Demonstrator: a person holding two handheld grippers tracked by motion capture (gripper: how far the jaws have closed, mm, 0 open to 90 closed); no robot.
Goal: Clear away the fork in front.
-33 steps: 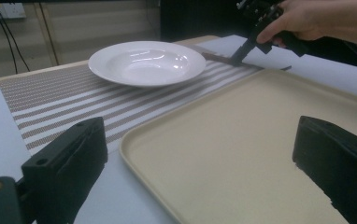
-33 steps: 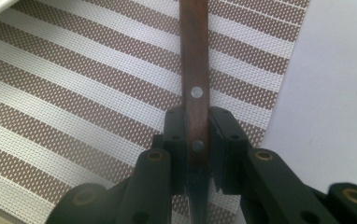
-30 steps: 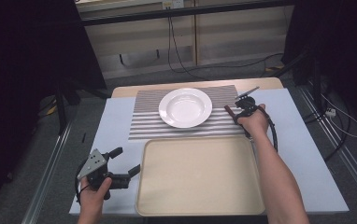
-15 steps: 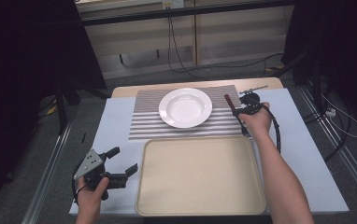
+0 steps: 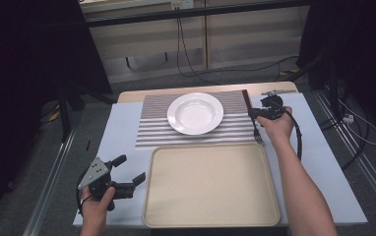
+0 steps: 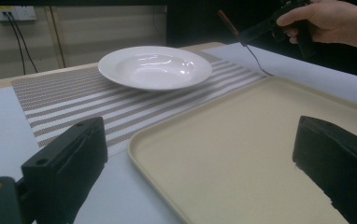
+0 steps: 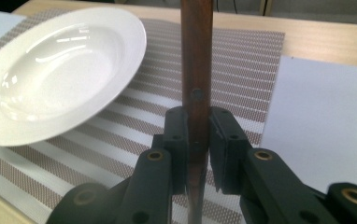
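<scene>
Right gripper (image 7: pixel 197 135) is pinching a wooden-handled fork (image 7: pixel 196 70) just right of the plate (image 5: pixel 195 113), lifting it off the striped mat (image 5: pixel 151 129). Next likely calls for setting it down beside the plate. Left gripper (image 5: pixel 129 171) is idling, spread, left of the tray (image 5: pixel 210 216). Fork tines are blurring in the high view.

plate (image 5: pixel 195 113): white, deep, on the striped placemat (image 5: pixel 151 132)
tray (image 5: pixel 210 184): beige, bare, just in front of the placemat
surface (image 5: pixel 122 132): pale blue sheet
</scene>
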